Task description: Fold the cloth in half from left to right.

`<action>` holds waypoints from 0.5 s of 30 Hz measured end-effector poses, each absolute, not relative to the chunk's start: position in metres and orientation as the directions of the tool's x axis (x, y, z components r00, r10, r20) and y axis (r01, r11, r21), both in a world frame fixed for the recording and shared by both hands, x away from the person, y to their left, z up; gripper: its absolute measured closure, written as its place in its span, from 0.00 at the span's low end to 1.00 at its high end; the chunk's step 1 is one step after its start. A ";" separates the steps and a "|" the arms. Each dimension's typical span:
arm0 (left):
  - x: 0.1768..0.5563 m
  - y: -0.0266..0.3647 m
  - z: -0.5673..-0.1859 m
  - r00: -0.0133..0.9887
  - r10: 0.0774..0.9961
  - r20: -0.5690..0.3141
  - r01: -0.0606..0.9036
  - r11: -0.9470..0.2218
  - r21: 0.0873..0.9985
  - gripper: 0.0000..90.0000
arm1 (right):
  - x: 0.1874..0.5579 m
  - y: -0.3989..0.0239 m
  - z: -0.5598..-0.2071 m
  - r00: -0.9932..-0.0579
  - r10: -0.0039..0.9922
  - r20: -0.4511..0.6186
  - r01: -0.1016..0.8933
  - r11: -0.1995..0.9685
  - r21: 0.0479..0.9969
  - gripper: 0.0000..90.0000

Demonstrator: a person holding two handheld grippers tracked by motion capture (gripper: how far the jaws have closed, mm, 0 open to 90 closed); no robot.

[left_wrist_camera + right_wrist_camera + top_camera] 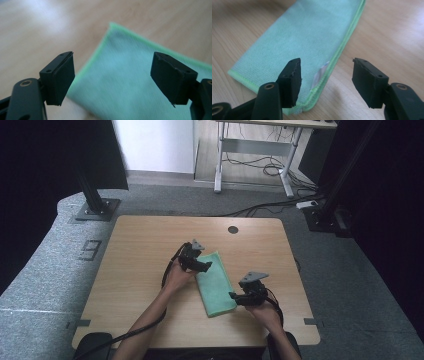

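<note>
Wooden table (140, 270), grey carpet around. Folded green cloth (216, 282) flat near the middle, long axis running from the far edge toward the person, slightly slanted. Left gripper (204, 266) at the cloth's far left edge, jaws parted, nothing between the pads. Right gripper (235, 296) at the near right edge, jaws likewise parted and empty, white label (321, 72) just ahead. Both about equally close; cloth between them.
</note>
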State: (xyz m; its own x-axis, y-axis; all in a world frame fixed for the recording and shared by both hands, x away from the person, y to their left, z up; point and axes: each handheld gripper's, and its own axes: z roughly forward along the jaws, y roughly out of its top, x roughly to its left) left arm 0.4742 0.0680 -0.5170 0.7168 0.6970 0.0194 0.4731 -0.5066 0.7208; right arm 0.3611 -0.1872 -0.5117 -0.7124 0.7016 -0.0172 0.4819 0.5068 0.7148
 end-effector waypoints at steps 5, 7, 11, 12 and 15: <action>0.453 0.073 -0.533 0.726 0.686 0.039 0.474 -0.541 0.694 0.19 | 0.363 -0.190 -0.525 -0.712 0.702 -0.033 0.498 0.538 0.680 0.41; 0.447 0.074 -0.538 0.723 0.688 0.062 0.472 -0.558 0.682 0.19 | 0.364 -0.192 -0.528 -0.708 0.706 -0.036 0.506 0.542 0.671 0.41; 0.444 0.079 -0.542 0.707 0.705 0.050 0.490 -0.540 0.684 0.19 | 0.365 -0.196 -0.534 -0.700 0.713 -0.044 0.518 0.549 0.656 0.41; 0.443 0.079 -0.542 0.702 0.710 0.054 0.493 -0.539 0.683 0.19 | 0.365 -0.197 -0.535 -0.697 0.715 -0.044 0.520 0.547 0.656 0.41; 0.444 0.083 -0.543 0.699 0.713 0.062 0.494 -0.543 0.679 0.19 | 0.366 -0.198 -0.537 -0.693 0.721 -0.027 0.531 0.535 0.658 0.40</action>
State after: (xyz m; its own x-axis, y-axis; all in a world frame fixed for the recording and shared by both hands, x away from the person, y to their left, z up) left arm 0.4440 0.0828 -0.5429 0.6986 0.7128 0.0622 0.4937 -0.5432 0.6791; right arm 0.3663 -0.1975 -0.5374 -0.6926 0.7208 -0.0273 0.5306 0.5348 0.6576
